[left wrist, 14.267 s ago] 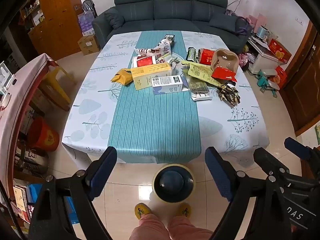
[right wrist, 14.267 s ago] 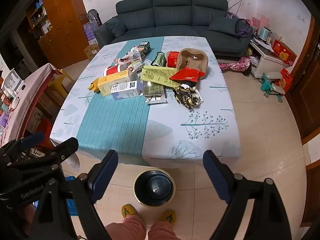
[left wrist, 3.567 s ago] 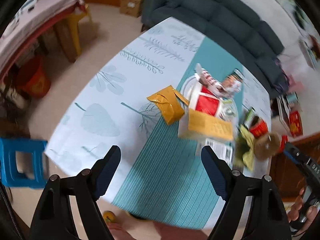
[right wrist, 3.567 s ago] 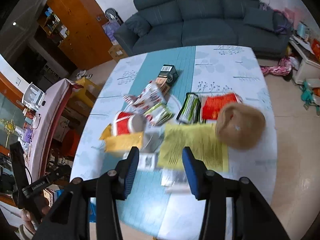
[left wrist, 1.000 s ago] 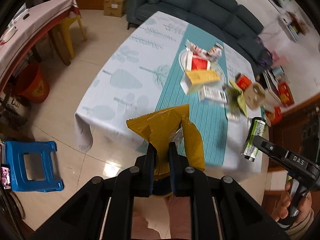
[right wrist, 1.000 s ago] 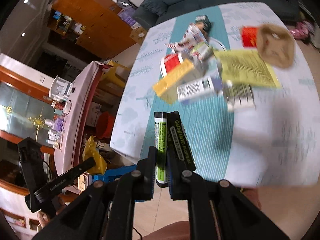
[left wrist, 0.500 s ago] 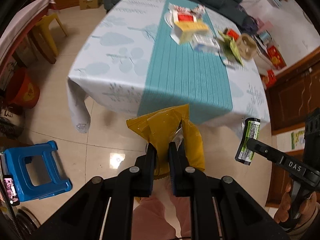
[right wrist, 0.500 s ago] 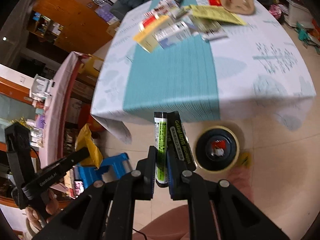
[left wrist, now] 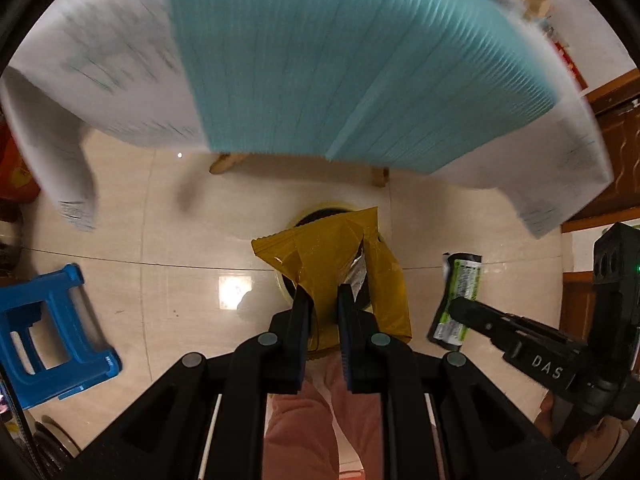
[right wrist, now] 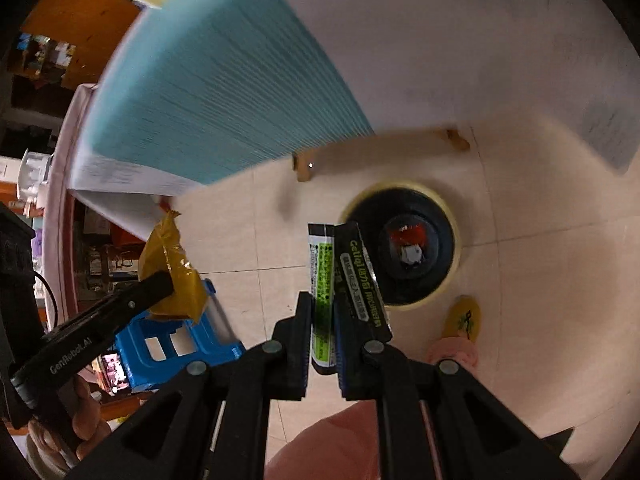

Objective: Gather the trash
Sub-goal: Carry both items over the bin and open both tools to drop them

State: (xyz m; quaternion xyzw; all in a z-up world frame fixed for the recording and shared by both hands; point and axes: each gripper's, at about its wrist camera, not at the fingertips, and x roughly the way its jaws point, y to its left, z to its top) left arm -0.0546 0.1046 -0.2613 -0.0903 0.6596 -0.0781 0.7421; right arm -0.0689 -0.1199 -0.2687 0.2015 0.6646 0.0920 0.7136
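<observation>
My left gripper [left wrist: 323,295] is shut on a crumpled yellow wrapper [left wrist: 332,256], which hangs right over the round bin [left wrist: 320,210] and hides most of it. A black and green packet [right wrist: 344,276] is pinched in my right gripper [right wrist: 322,300], just left of the bin [right wrist: 402,242]. The bin is yellow-rimmed with a black liner and holds a red and white scrap [right wrist: 408,240]. In the left wrist view the right gripper [left wrist: 454,305] and its packet [left wrist: 458,292] show at the right. The left gripper [right wrist: 168,276] and yellow wrapper [right wrist: 172,280] appear at the left of the right wrist view.
The table with its white and teal cloth [left wrist: 340,60] overhangs the floor just beyond the bin; wooden legs [right wrist: 302,166] stand close behind it. A blue stool [left wrist: 48,328] sits at the left. The person's pink trouser leg [left wrist: 316,420] and yellow slipper [right wrist: 464,320] are below.
Both grippers have dropped steeply from above the table to near the floor. The bin now looks large and close, and the tabletop fills the upper part of both views.
</observation>
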